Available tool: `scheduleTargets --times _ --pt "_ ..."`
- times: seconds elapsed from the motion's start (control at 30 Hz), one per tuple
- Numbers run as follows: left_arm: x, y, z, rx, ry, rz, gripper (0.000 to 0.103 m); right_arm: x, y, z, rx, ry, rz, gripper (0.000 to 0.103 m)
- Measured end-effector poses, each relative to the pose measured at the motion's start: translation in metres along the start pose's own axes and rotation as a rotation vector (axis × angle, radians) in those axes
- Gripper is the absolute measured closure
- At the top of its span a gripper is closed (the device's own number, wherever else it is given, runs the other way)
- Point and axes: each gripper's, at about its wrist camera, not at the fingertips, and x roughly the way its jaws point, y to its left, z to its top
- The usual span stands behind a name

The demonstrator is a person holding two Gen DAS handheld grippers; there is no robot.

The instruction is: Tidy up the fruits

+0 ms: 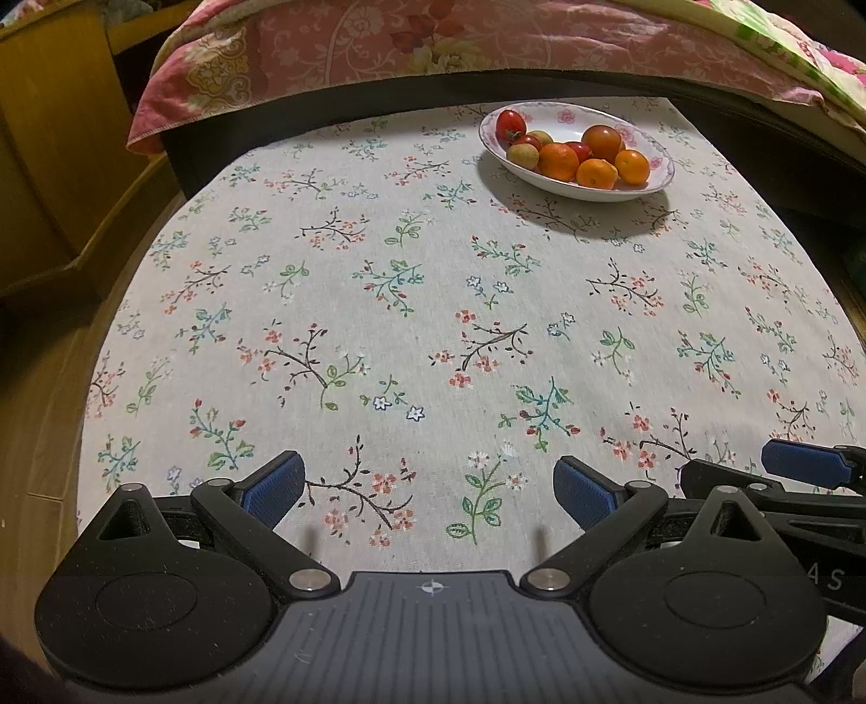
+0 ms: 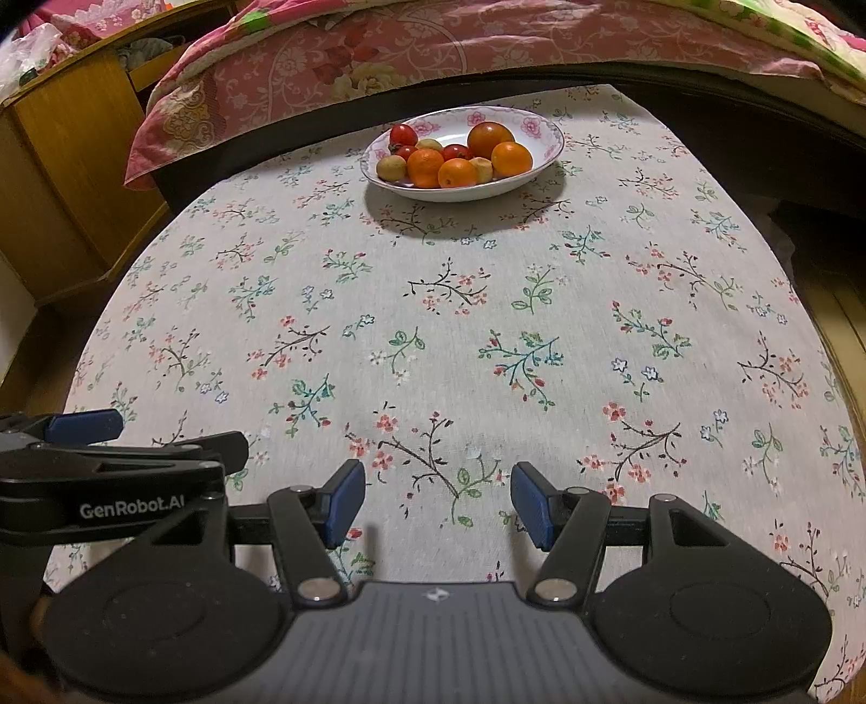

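Note:
A white oval dish with pink flowers stands at the far end of the table. It holds several oranges, red tomatoes and small yellow-green fruits. My left gripper is open and empty, low over the near edge of the table. My right gripper is open and empty beside it. Each gripper shows at the edge of the other's view: the right one in the left wrist view, the left one in the right wrist view.
The table carries a grey floral cloth. Behind it is a bed with a pink floral quilt. A wooden cabinet stands at the far left.

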Motion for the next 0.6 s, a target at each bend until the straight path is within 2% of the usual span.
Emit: scheduleTargets --times 0.6 --pt "-0.0063 0.0006 -0.0037 0.003 -0.002 0.002 0.003 -0.0022 0.0002 -0.003 0.0 -0.002 -0.001 0.05"
